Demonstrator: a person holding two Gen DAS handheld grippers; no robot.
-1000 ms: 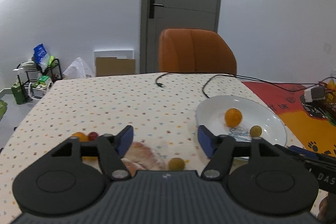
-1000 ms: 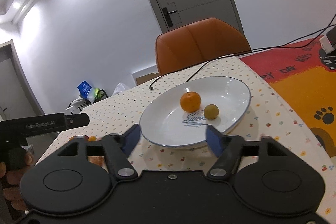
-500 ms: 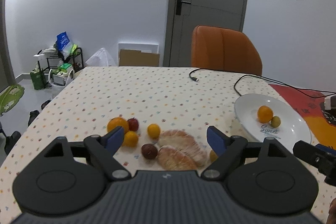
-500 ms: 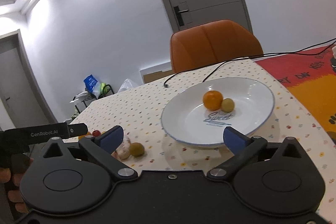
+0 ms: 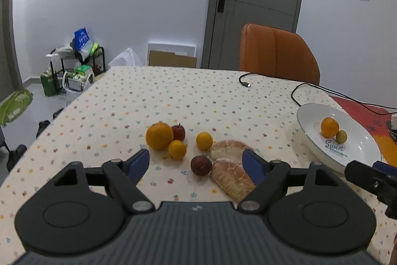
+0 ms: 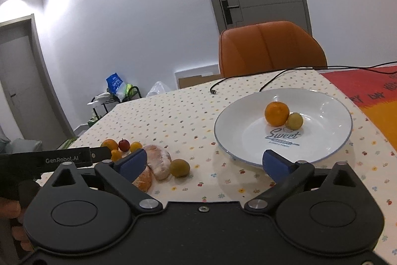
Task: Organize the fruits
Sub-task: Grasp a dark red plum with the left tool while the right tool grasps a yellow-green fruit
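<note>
Only two fruits on the white plate (image 6: 330,101) so far: an orange (image 6: 277,113) and a small green fruit (image 6: 294,121). Rest of the fruits (image 5: 178,140) still on the bench (image 5: 173,101). Left gripper (image 5: 196,160) and right gripper (image 6: 206,163) both spread apart, holding nothing.

Two low wrist views, shared plate (image 5: 310,113) (image 6: 223,116)

The right finger (image 5: 251,167) of the left gripper hid part of the near pomelo segment (image 5: 230,178), and the yellow-green fruit (image 6: 180,167) beside it did not show in that view. In the right wrist view the left gripper's body (image 6: 64,159) covered part of the small orange (image 6: 116,155). The plate (image 6: 330,101) lost its near rim behind a finger (image 6: 274,164). Small print under "Sweet" was unreadable.
</note>
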